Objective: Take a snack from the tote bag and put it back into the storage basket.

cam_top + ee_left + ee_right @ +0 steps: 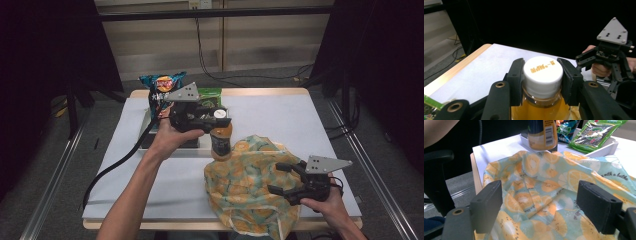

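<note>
bottle lifted, bag not yet entered

the left gripper (212,120) was clenched on the white cap of the orange juice bottle (221,141), one jaw on each side of the cap in the left gripper view, with the bottle (541,110) hanging below the fingers. it looked to be carried just over the far edge of the fruit-print cloth bag (245,185), so the pick seemed done and the placing into the bag remained. the right gripper (286,180) was released, its jaws spread wide over the bag's near side, the fabric (536,202) lying between them but not pinched; gripping and opening the bag likely still lay ahead.

beyond the left fingers sat a white tray (192,145) with a chip packet (161,85) and a green packet (210,95) on it. the bag lay crumpled and slack, and no clear mouth could be made out, which might have hindered the drop. the bottle's base (542,138) hung just beyond the fabric ahead of the right fingers
</note>
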Available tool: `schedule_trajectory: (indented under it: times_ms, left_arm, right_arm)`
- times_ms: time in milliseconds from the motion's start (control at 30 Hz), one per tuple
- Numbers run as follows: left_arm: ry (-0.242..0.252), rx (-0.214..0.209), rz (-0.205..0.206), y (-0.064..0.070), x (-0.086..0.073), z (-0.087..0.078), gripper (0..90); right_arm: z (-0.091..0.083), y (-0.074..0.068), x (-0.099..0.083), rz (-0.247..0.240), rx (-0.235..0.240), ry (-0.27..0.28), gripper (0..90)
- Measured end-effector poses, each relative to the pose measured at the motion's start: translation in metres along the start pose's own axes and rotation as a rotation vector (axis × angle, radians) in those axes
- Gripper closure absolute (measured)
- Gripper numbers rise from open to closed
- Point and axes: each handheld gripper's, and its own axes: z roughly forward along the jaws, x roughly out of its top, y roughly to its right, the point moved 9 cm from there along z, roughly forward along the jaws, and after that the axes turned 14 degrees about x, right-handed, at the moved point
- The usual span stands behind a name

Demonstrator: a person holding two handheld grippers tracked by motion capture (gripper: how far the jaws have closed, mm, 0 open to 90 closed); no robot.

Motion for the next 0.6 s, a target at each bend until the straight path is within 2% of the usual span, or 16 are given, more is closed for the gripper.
schedule_trajectory:
  times_ms: [500, 600]
  left_arm:
    - [-0.013, 0.049, -0.016, -0.03, 0.003, 0.005, 59.0]
    - [-0.001, 0.066, -0.023, -0.037, 0.005, 0.005, 59.0]
  right_arm:
    - [0.0, -0.001, -0.002, 0.002, 0.002, -0.006, 19.9]
    - [0.0, -0.002, -0.002, 0.002, 0.008, -0.008, 20.0]
